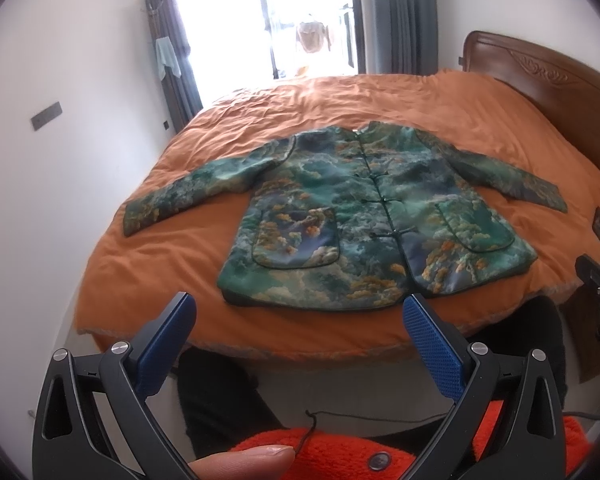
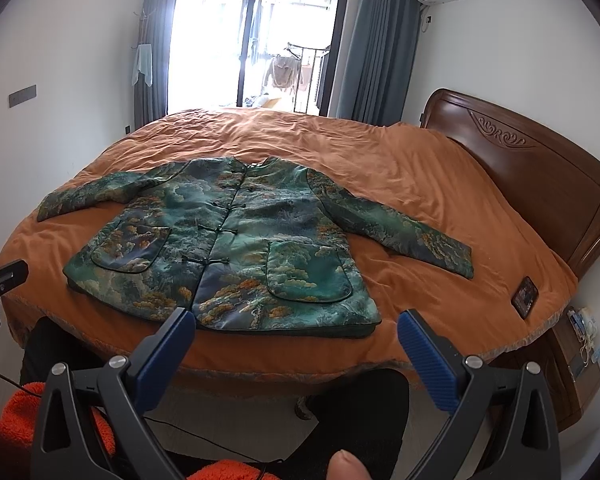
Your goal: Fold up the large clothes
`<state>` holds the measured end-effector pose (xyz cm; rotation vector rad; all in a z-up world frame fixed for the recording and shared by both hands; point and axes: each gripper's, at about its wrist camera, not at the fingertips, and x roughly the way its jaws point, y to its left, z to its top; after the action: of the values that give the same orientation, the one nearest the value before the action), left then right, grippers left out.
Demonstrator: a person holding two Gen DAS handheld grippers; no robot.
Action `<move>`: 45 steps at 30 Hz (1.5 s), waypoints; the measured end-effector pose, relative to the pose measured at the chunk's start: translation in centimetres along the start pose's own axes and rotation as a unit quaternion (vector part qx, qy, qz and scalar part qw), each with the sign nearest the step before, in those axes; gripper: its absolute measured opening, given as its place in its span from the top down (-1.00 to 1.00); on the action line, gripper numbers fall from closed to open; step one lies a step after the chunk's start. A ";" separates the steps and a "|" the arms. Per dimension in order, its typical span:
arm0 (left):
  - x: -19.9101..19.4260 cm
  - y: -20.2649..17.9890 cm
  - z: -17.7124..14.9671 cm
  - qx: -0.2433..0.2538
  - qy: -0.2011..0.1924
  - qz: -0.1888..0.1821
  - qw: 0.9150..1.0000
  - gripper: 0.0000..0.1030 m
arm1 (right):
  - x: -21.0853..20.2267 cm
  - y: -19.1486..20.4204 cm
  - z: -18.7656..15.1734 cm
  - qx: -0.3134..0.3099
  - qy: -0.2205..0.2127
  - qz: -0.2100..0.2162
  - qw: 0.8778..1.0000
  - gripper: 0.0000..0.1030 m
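The green brocade jacket (image 2: pixel 228 240) lies flat, buttoned, sleeves spread, near the bed's (image 2: pixel 420 184) foot edge. It looks padded, fairly stiff and slick; the sleeve cuffs seem the best hold. Left tongs (image 1: pixel 300 344) and right tongs (image 2: pixel 296 352) gape wide, empty. A phone (image 2: pixel 525 291) lies well apart, near the headboard-side edge.

Daylight glares through the window (image 1: pixel 260 16), overexposed; frame edges bend and darken.

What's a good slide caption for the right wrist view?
Open right tongs poised before a green patterned jacket spread flat, buttoned, sleeves out, on an orange bed cover.
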<state>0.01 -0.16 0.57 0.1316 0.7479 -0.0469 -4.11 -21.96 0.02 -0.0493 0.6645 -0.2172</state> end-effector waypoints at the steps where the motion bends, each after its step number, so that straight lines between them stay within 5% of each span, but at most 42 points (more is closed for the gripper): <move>1: 0.0 0.0 0.0 0.000 -0.001 -0.001 1.000 -0.99 | 0.0 0.0 0.0 0.000 0.000 0.000 1.000 -1.00; 29: -0.6 0.0 -0.2 0.006 -0.023 0.013 1.000 -0.99 | -0.1 -0.1 0.2 0.000 -0.001 -0.001 1.000 -1.00; 45: -0.7 0.4 0.2 -0.002 -0.036 -0.011 0.999 -0.99 | -0.1 -0.1 0.3 -0.004 -0.007 -0.002 1.000 -1.00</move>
<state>-0.31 0.20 1.22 0.1165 0.6774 -0.0708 -4.02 -22.01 0.32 -0.0592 0.6520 -0.2190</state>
